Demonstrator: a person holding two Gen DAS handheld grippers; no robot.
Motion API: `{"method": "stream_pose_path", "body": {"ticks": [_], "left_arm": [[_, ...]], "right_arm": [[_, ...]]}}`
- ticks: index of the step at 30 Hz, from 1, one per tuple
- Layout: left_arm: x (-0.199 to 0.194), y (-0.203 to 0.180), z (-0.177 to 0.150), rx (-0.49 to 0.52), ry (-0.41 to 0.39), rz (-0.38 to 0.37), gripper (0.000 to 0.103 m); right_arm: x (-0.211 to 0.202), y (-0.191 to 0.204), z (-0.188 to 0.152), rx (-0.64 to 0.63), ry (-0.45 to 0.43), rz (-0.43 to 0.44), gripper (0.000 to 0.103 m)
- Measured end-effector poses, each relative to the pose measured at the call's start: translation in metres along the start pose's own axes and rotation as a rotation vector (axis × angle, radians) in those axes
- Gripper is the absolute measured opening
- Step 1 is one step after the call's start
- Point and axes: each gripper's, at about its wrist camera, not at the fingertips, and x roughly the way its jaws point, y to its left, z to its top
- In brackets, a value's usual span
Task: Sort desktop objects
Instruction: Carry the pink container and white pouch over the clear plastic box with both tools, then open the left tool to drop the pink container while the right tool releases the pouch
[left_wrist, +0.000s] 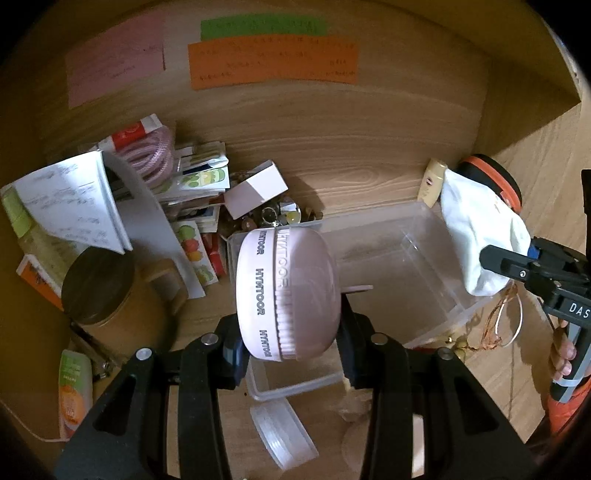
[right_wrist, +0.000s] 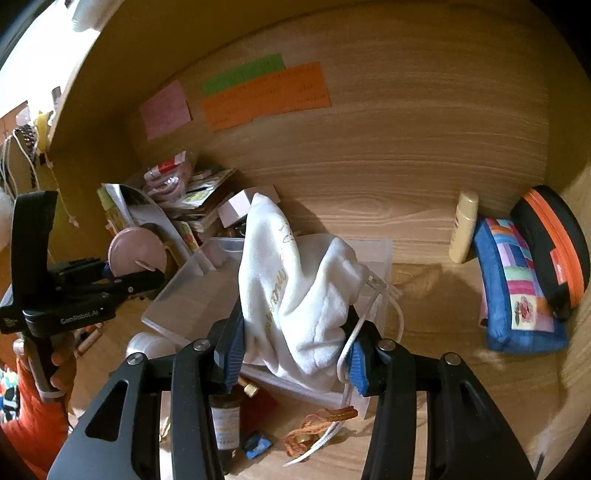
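Pouch (right_wrist: 517, 291) right of bin (right_wrist: 192, 295)

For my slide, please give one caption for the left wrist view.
Left gripper holds a pink round case above a clear plastic box.

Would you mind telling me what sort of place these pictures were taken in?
Probably a home desk nook with wooden walls: coloured paper notes are stuck on the back panel, a heap of booklets and packets is piled in the corner, and a clear plastic bin stands on the wooden desktop.
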Motion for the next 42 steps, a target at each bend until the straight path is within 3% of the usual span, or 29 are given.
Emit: {"method": "stream_pose_path", "body": {"ticks": [17, 32, 42], "left_arm": [[0.046, -0.001, 0.02, 0.013, 0.069, -0.004, 0.039], [0.09, -0.011, 0.009, 0.083, 0.203, 0.015, 0.04], [0.103, -0.022, 0.005, 0.163, 0.26, 0.074, 0.04]], "right_arm": [[0.045, 0.009, 0.021, -0.106, 0.038, -0.047, 0.043], [0.1, 0.016, 0.012, -0.2, 0.209, -0.075, 0.043], [0.118, 0.018, 0.004, -0.233, 0.303, -0.088, 0.043]]}}
